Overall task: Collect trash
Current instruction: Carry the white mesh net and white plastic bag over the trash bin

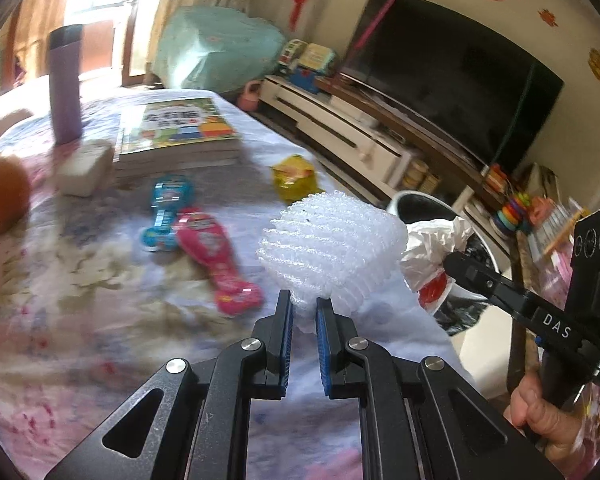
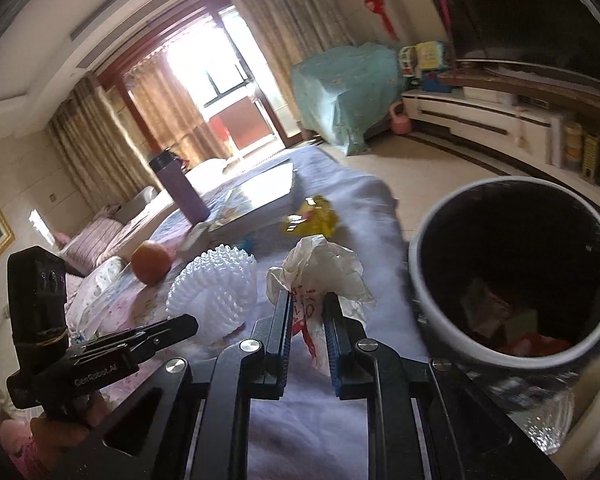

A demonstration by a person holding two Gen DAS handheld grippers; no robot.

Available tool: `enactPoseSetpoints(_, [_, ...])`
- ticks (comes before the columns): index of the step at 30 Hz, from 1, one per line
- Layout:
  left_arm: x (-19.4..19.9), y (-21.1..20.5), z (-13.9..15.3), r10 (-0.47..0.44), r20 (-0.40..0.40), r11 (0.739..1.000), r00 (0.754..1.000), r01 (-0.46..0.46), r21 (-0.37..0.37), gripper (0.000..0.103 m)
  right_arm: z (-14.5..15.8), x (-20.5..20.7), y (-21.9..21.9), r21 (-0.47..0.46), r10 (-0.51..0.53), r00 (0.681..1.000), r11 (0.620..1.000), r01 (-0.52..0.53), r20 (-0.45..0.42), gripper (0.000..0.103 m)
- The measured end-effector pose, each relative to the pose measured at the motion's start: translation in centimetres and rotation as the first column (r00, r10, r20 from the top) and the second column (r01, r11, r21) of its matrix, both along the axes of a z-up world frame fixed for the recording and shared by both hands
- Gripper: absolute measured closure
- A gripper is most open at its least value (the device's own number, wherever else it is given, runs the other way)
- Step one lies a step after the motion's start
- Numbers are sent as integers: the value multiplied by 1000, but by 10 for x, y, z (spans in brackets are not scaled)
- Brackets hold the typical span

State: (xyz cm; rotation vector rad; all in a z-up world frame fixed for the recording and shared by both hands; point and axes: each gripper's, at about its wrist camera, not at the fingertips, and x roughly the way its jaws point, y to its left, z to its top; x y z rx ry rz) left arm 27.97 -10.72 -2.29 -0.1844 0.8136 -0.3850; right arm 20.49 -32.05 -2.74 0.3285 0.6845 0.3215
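Blue-padded left gripper (image 1: pixel 304 304) pinches white foam netting (image 1: pixel 332 252) above the table (image 1: pixel 80 280) – right gripper (image 2: pixel 307 300) clamps crumpled plastic wrapper (image 2: pixel 320 268) (red print) beside the trash bin (image 2: pixel 432 308)

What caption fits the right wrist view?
Right hand-held gripper carries crumpled plastic bag toward the bin.

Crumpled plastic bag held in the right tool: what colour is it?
White bag with red print, seen best in the right wrist view.
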Motion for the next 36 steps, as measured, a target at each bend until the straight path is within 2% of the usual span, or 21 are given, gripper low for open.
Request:
enactPoseSetpoints(15, [4,-61,5,-99,0,994,995,99,42,93,3,-21,-58,6,-116,993,993,116,13,87])
enactPoseSetpoints(25, [21,-99,8,-157,4,985,988,156,67,93,5,-21,-96,-6,-183,983,983,183,15,87])
enactPoseSetpoints(36, [43,-131,8,-204,-1,973,979,203,109,93,4,-17,-118,-14,-214,977,977,214,5,87])
